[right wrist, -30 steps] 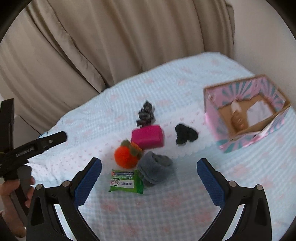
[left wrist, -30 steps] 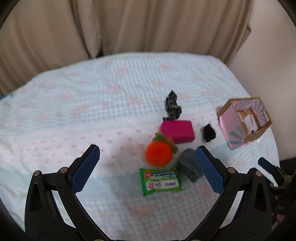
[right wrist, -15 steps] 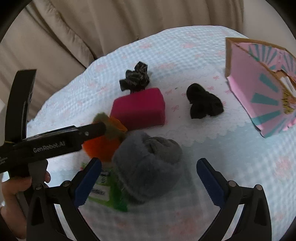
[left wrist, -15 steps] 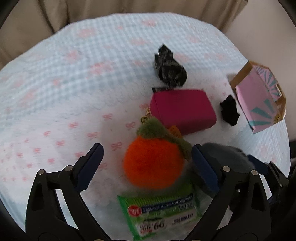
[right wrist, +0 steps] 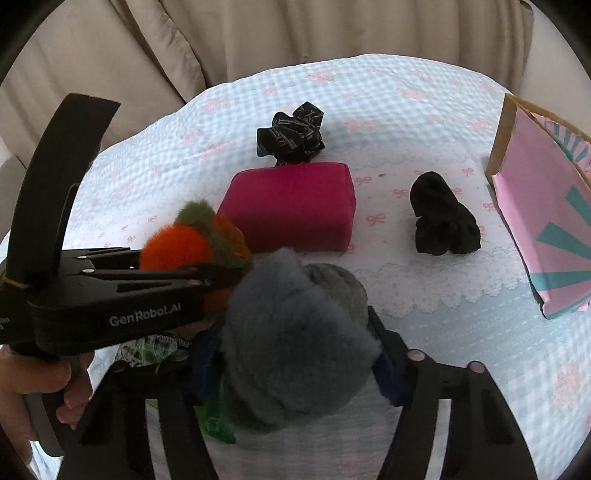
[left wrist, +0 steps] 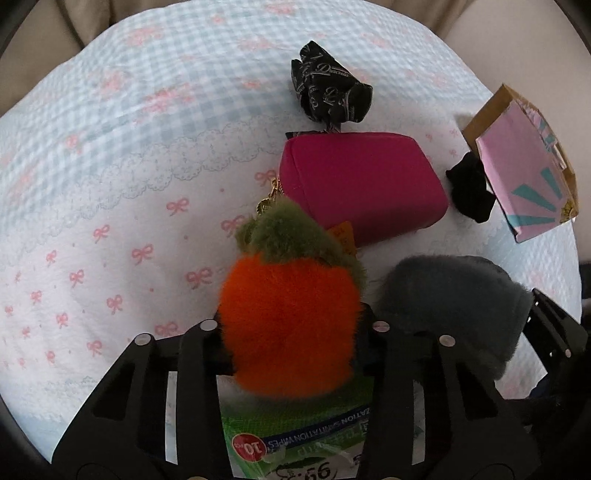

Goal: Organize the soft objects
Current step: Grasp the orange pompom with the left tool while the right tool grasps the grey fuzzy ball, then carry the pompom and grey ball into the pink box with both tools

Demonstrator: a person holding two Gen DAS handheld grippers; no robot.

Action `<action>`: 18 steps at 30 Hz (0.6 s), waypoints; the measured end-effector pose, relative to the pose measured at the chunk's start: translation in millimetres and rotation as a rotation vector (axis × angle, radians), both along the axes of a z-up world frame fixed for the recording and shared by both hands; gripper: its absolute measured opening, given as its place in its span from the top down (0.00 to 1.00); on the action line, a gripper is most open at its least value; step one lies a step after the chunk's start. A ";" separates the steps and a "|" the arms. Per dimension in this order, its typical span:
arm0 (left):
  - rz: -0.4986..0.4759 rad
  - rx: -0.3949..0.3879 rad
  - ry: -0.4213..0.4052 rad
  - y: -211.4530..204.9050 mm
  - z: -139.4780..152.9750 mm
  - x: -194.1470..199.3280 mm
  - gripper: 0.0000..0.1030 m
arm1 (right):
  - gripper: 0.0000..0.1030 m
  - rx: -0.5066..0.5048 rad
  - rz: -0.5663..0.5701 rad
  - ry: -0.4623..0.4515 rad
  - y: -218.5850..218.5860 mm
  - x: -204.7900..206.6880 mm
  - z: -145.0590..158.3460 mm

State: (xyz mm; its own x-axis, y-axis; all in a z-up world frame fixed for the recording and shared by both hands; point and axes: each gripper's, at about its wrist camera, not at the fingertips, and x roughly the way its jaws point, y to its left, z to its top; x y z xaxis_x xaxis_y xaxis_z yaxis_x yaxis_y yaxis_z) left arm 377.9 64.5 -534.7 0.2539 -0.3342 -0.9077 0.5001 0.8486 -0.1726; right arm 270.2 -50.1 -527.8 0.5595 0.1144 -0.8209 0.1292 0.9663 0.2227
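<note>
Half a second ago both pairs of jaws stood spread over the pile; now we see them closed in. Our left gripper (left wrist: 291, 332) pinches the orange plush fruit (left wrist: 291, 325) by its sides, and our right gripper (right wrist: 295, 354) pinches the grey fuzzy sock bundle (right wrist: 295, 347), which bulges up between the jaws. The two bundles are just beside each other, and the left gripper's body crosses in front of the fruit in the right wrist view. The green wipes packet (left wrist: 295, 443) lies under the fruit, partly hidden.

Further in on the bed sit the magenta pouch (right wrist: 295, 206), with the black scrunchie (right wrist: 291, 136) touching its far edge, and the black sock ball (right wrist: 443, 221) near the pink box (right wrist: 543, 229) at the bed's right edge. The bedspread (left wrist: 129, 147) is pale blue gingham with pink bows and a white lace-printed band. Beige curtains (right wrist: 258, 33) hang behind the bed's far edge.
</note>
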 end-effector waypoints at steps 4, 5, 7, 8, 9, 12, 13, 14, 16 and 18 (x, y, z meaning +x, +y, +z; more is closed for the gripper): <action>0.017 -0.012 0.011 5.1 3.6 -0.3 0.67 | 0.50 0.004 -0.006 -0.001 -4.0 0.9 2.1; 0.020 -0.011 0.008 6.3 6.1 -1.1 0.67 | 0.52 0.004 -0.007 -0.002 -4.1 1.2 3.5; 0.035 -0.018 0.000 9.3 14.6 -3.3 0.67 | 0.52 0.005 -0.010 -0.006 -5.1 0.5 7.8; 0.041 -0.020 -0.005 10.4 19.9 -4.6 0.67 | 0.52 0.005 -0.012 -0.010 -5.9 0.3 11.2; 0.048 -0.021 -0.010 11.7 25.4 -5.9 0.67 | 0.52 0.007 -0.015 -0.014 -6.7 1.0 14.4; 0.066 -0.029 -0.025 18.3 48.9 -10.6 0.67 | 0.52 0.008 -0.023 -0.031 -9.2 -4.6 34.0; 0.071 -0.029 -0.029 19.0 55.6 -11.3 0.67 | 0.52 0.006 -0.026 -0.038 -10.5 -7.2 44.3; 0.080 -0.034 -0.036 21.7 68.9 -14.9 0.67 | 0.52 0.005 -0.027 -0.043 -10.9 -10.2 52.8; 0.096 -0.043 -0.048 26.3 91.3 -21.6 0.67 | 0.52 0.000 -0.032 -0.063 -14.1 -16.4 76.4; 0.109 -0.054 -0.060 32.1 116.3 -28.7 0.67 | 0.52 -0.004 -0.039 -0.083 -17.6 -23.1 99.3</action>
